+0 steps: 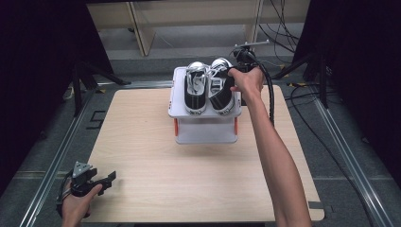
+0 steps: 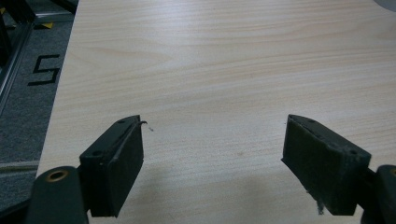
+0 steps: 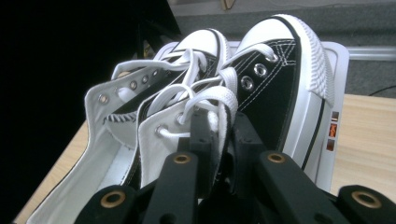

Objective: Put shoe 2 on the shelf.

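Left claw [image 1: 109,178] low at the near left corner of the tabletop [image 1: 156,179], held in the left hand [image 1: 75,205], pointing toward the middle of the board; seen from the left gripper view [image 2: 212,154], jaws wide apart, nothing between the pads, bare pale wood beneath. Floor marking [image 2: 44,70] visible beyond the tabletop's left edge. Farther along, at the far middle of the tabletop, white two-tier rack [image 1: 205,135] standing upright, with orange fittings at its side posts. On its top shelf, pair of black-and-white canvas sneakers side by side, touching, toes pointing away from the person: left sneaker [image 1: 195,92], right sneaker [image 1: 220,90]. Right hand [image 1: 247,80] stretched across to the right sneaker, right claw [image 1: 232,72] at that shoe's upper, cable [image 1: 270,94] trailing back along the forearm. From the right gripper view, right claw [image 3: 223,140] jaws drawn nearly together, white lace [image 3: 219,105] and the edge of the right sneaker [image 3: 275,79] pinched between the pads; shoe resting on the rack [image 3: 338,84], not lifted. Left sneaker [image 3: 140,107] just beside, untouched.
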### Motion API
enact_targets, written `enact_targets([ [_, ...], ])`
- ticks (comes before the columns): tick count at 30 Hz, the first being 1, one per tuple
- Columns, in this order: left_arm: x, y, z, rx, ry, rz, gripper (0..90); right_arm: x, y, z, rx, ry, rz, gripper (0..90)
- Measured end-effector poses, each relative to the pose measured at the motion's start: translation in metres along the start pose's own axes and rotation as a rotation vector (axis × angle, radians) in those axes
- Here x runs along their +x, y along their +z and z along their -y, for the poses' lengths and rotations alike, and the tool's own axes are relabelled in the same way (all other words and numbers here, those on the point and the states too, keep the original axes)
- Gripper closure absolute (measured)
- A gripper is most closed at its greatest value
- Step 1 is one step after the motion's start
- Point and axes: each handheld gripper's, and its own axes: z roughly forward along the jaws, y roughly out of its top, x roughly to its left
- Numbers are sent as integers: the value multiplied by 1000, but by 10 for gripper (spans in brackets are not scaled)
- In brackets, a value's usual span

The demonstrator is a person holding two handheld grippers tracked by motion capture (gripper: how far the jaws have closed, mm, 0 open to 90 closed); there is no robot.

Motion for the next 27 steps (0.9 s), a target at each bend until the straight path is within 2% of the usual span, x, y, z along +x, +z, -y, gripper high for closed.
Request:
enact_targets([
  [1, 0, 0, 0, 2, 1, 0, 198, -2, 0, -1, -8, 7, 6, 828],
  [3, 1, 1, 0, 4, 2, 1, 197, -6, -1, 0, -19, 36, -19, 827],
  [5, 1, 1, 0, 7, 3, 0, 197, -6, -1, 3, -27, 77, -72, 825],
  [7, 0, 0, 0, 5, 0, -3, 197, -7, 1, 6, -43, 77, -77, 824],
  [9, 0, 0, 0, 1, 1, 0, 197, -8, 0, 7, -45, 50, -75, 819],
  [11, 0, 1, 0, 2, 1, 3, 197, -6, -4, 8, -24, 24, -69, 821],
  [12, 0, 0, 0, 11, 5, -2, 197, -6, -7, 7, -12, -14, -51, 823],
  [13, 0, 1, 0, 6, 4, 1, 197, -5, -10, 6, 15, -14, -19, 824],
  [14, 0, 1, 0, 5, 7, 3, 197, -8, -10, 6, 20, -58, 7, 823],
  [16, -1, 0, 0, 2, 5, 2, 197, -11, -9, 7, 41, -77, 40, 823],
  [19, -1, 1, 0, 8, 8, 4, 198, -16, -5, 11, 61, -65, 20, 833],
  [20, -1, 2, 0, 11, 12, 1, 197, -18, -3, 13, 70, -36, -14, 834],
  [22, -1, 1, 0, 5, 6, 7, 198, -20, -2, 15, 66, 2, -52, 835],
  [25, -2, 1, 0, 4, 5, 8, 198, -18, -1, 15, 65, -4, -52, 835],
  [26, -2, 2, 0, 3, 7, 10, 198, -18, 0, 15, 61, -31, -45, 835],
  [27, -2, 1, 0, 3, 8, 9, 198, -15, -1, 15, 71, -29, -35, 835],
])
